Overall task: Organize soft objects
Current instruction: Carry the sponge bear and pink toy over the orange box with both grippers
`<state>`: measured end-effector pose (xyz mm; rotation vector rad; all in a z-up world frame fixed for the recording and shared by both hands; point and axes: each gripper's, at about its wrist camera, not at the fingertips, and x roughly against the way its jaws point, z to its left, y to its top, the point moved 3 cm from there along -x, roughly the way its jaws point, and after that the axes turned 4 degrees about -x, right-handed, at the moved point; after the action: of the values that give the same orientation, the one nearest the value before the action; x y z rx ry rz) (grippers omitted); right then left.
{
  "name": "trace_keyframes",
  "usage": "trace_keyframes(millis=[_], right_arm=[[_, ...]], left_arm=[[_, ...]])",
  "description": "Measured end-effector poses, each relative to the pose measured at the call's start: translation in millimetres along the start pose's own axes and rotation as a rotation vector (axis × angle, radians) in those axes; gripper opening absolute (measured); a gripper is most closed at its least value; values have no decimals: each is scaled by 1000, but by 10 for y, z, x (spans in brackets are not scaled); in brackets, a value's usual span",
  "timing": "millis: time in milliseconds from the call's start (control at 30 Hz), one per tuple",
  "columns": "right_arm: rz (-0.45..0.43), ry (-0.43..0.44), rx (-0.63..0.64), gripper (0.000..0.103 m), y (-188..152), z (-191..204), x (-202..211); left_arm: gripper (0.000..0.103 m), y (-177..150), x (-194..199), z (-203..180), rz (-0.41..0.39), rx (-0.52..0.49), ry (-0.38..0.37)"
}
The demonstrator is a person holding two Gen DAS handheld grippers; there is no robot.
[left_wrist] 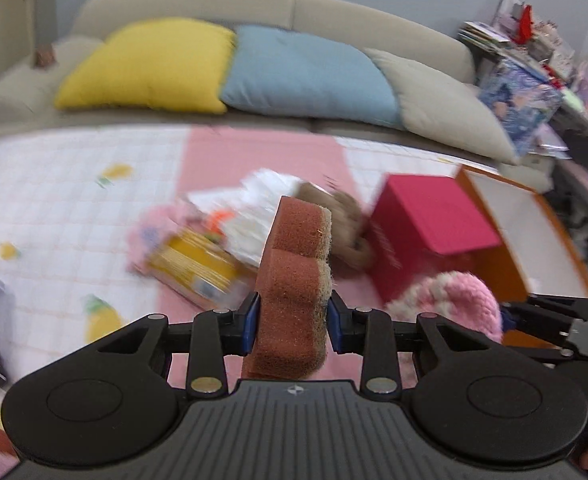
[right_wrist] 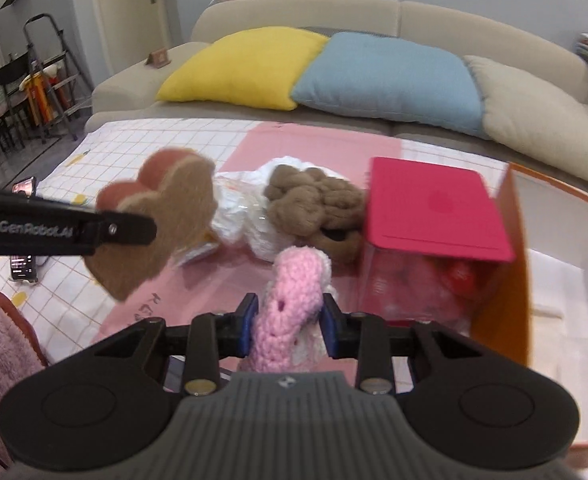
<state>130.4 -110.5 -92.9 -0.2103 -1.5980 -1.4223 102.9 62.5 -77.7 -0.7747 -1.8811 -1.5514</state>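
My left gripper (left_wrist: 293, 322) is shut on a brown lobed sponge (left_wrist: 295, 276) and holds it above the mat. The sponge also shows in the right wrist view (right_wrist: 162, 216), with the left gripper's arm across it. My right gripper (right_wrist: 288, 326) is shut on a pink and white crochet piece (right_wrist: 292, 308), which shows in the left wrist view (left_wrist: 453, 304). On the mat lie brown yarn (right_wrist: 313, 200), a white crinkled bag (right_wrist: 250, 204) and a yellow packet (left_wrist: 194, 268).
A clear box with a magenta lid (right_wrist: 433, 208) stands beside an orange open box (right_wrist: 509, 264) at the right. A sofa with yellow (right_wrist: 246, 66), blue (right_wrist: 389, 76) and beige (right_wrist: 541, 120) cushions lies behind. A phone (right_wrist: 24, 266) lies at the left.
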Motion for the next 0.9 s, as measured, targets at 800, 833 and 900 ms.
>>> trace_keyframes(millis=[800, 833, 900], right_arm=[[-179, -267, -204, 32, 240, -1580, 1007], [-172, -279, -216, 32, 229, -1668, 1024], [-160, -310, -220, 32, 213, -1822, 1030]], left_arm=[[38, 677, -69, -1718, -68, -240, -341], [38, 710, -100, -1802, -69, -253, -353], [38, 755, -192, -1959, -63, -288, -350]])
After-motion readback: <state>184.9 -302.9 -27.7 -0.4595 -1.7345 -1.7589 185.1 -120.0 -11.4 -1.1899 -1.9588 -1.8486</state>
